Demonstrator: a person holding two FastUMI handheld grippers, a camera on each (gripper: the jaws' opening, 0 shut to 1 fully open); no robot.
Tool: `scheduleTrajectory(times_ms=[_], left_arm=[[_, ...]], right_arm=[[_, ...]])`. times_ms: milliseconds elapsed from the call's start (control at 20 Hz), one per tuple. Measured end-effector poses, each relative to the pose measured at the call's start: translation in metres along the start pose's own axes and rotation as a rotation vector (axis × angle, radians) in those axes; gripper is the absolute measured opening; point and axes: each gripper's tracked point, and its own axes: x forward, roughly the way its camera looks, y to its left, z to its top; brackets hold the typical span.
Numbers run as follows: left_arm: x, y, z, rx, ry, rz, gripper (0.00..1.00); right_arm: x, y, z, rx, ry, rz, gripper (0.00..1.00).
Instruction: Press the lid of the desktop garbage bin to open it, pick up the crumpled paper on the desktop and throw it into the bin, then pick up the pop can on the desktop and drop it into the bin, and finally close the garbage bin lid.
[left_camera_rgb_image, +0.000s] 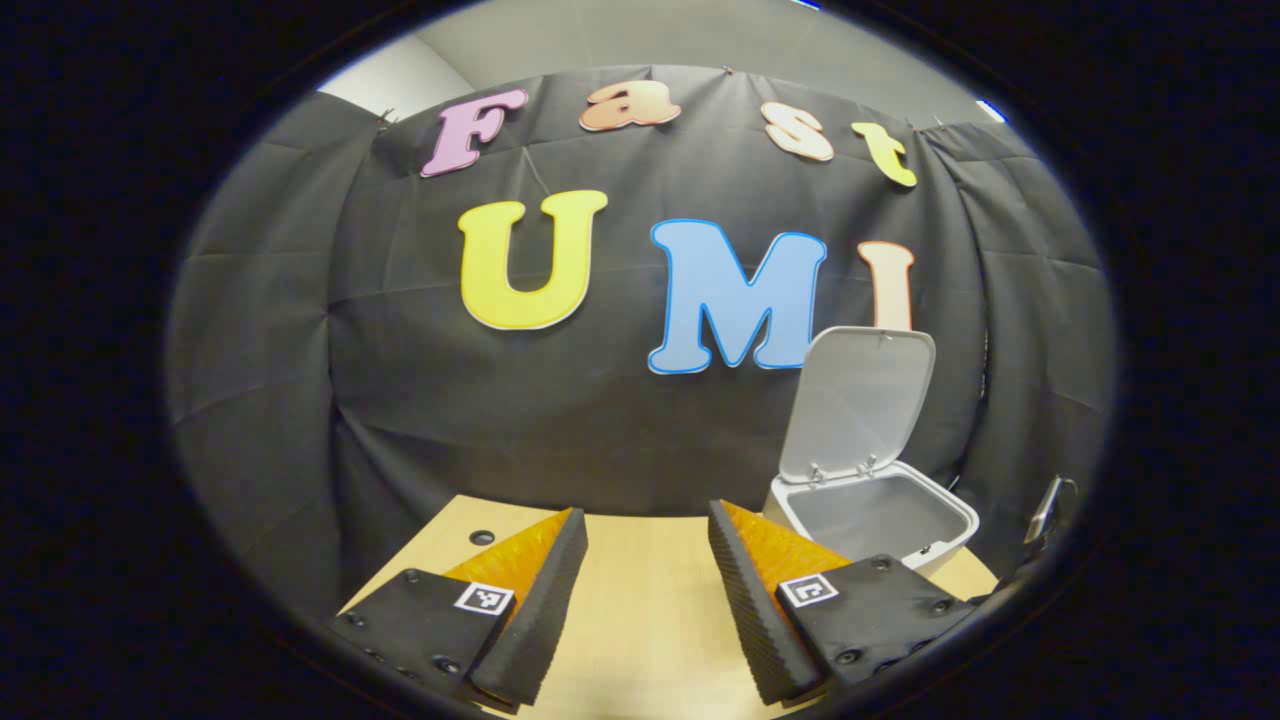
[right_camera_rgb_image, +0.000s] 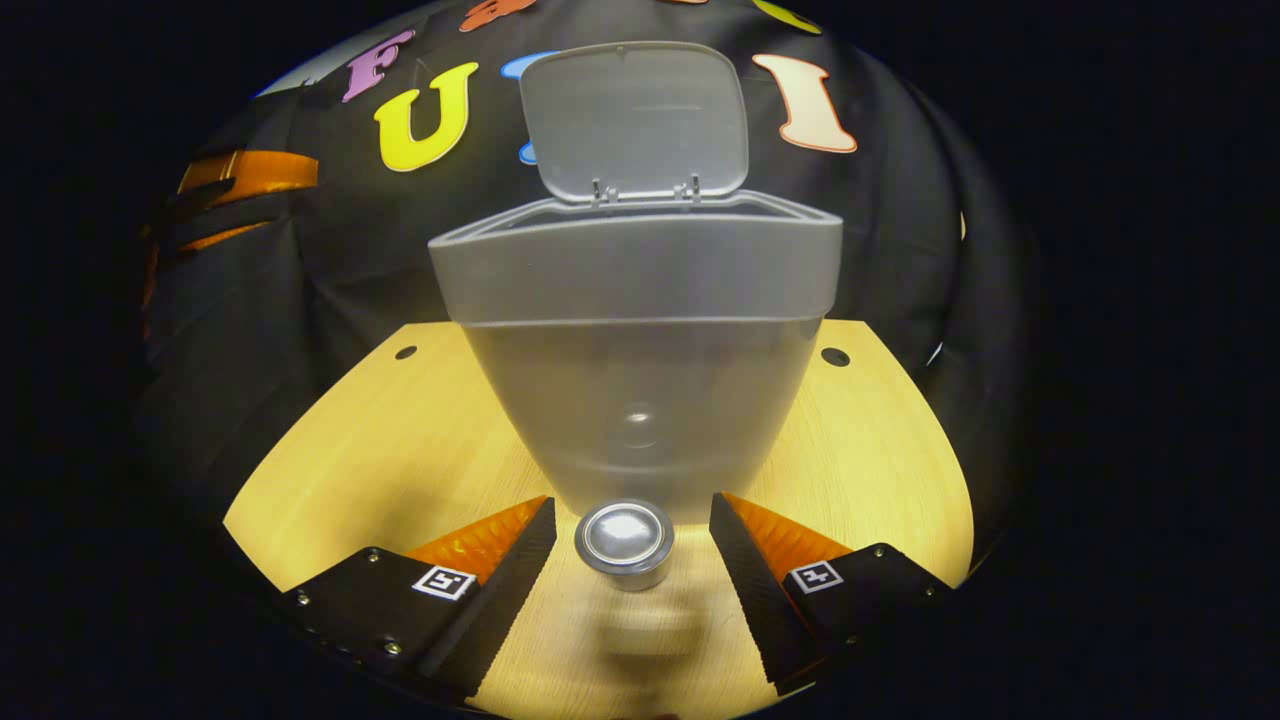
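The grey desktop bin (right_camera_rgb_image: 640, 380) stands straight ahead in the right gripper view, its lid (right_camera_rgb_image: 635, 115) swung upright. A pop can (right_camera_rgb_image: 625, 540) with a shiny round end sits on the table just in front of the bin. It is between the fingers of my right gripper (right_camera_rgb_image: 632, 502), which is open and does not touch it. The can's lower part is blurred. In the left gripper view the bin (left_camera_rgb_image: 960, 520) is at the right with its lid (left_camera_rgb_image: 865, 400) up and nothing visible inside. My left gripper (left_camera_rgb_image: 645, 512) is open above the table, holding nothing.
The light wooden table (right_camera_rgb_image: 380, 440) has small round holes near its back corners (right_camera_rgb_image: 406, 352). The black cloth wall hangs close behind the bin. My left gripper (right_camera_rgb_image: 240, 175) also shows at the upper left of the right gripper view, raised above the table (left_camera_rgb_image: 650, 600).
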Motion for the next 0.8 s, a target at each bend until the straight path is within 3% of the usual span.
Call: scheduleTrajectory(times_ms=[650, 700, 800], left_arm=[[-0.026, 0.058, -0.008, -0.020, 0.020, 0.108, 0.84], [-0.025, 0.059, -0.009, -0.022, 0.022, 0.109, 0.82], [-0.026, 0.061, -0.010, -0.028, 0.023, 0.109, 0.77]], right_arm=[[0.037, 0.002, -0.028, -0.066, 0.091, -0.012, 0.96], [0.037, 0.001, -0.028, -0.067, 0.096, -0.013, 0.85], [0.037, 0.001, -0.028, -0.072, 0.095, -0.020, 0.85]])
